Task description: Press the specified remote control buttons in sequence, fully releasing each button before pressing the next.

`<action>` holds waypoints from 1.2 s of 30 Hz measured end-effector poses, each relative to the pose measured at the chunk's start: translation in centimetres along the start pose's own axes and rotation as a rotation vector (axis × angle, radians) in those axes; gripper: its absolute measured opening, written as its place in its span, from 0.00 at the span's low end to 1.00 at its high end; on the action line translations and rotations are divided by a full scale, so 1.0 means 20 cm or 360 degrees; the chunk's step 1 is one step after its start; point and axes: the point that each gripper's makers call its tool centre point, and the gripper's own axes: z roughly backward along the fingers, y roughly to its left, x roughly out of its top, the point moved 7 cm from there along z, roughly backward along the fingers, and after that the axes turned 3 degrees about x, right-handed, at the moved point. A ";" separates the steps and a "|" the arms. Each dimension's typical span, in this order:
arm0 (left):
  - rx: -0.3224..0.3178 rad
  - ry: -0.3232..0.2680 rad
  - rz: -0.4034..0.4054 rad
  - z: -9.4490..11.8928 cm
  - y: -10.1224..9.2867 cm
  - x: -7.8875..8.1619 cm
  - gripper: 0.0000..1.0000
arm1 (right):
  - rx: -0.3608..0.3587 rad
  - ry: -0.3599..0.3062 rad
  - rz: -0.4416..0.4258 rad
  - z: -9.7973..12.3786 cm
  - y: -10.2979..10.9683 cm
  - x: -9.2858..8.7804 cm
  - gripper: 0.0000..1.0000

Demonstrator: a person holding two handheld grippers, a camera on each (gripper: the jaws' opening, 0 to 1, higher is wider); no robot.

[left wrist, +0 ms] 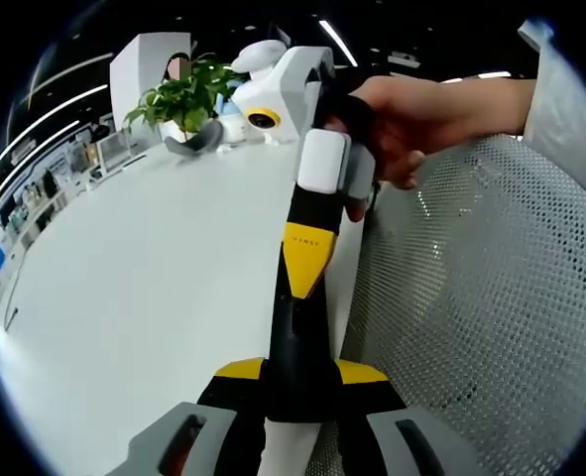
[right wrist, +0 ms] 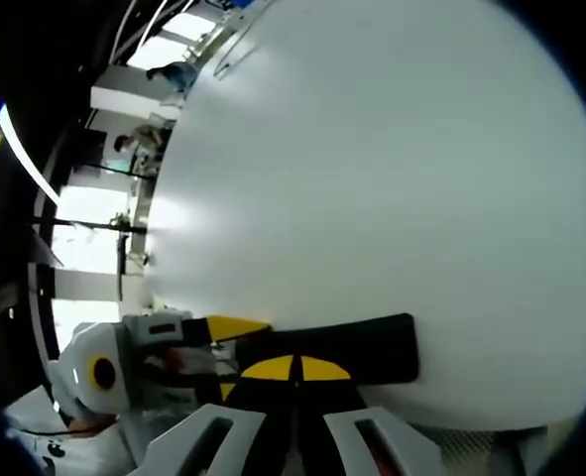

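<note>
Nearest the lens in the left gripper view: left gripper (left wrist: 297, 372), narrowed onto a slim black remote (left wrist: 294, 337), yellow pads touching both long sides. Held lengthwise, pointing straight ahead of the jaws. Off to the left, bare white table (left wrist: 144, 288); far ahead, a potted plant (left wrist: 183, 94). Coming down from ahead onto the remote, right gripper (left wrist: 302, 278), yellow tip meeting the black upper face, gripped by a hand (left wrist: 411, 119). To the right, a white mesh chair back (left wrist: 481, 297).

In the right gripper view: at lower left, left gripper (right wrist: 238, 325), reaching in toward the remote (right wrist: 362, 349). Right gripper (right wrist: 294, 369) closed, yellow halves together with nothing between, tip against the remote lying crosswise just ahead. Beyond, white table (right wrist: 372, 178). Buttons too hidden to tell.
</note>
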 end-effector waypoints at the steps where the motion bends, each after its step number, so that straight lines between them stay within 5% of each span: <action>1: 0.0000 0.0000 0.0000 0.00 0.00 0.00 0.25 | -0.0001 0.0002 -0.0002 0.00 0.00 0.00 0.00; 36: -0.0006 -0.0010 0.0000 0.00 0.00 0.00 0.25 | -0.0083 0.0104 0.0072 -0.01 0.00 -0.05 0.00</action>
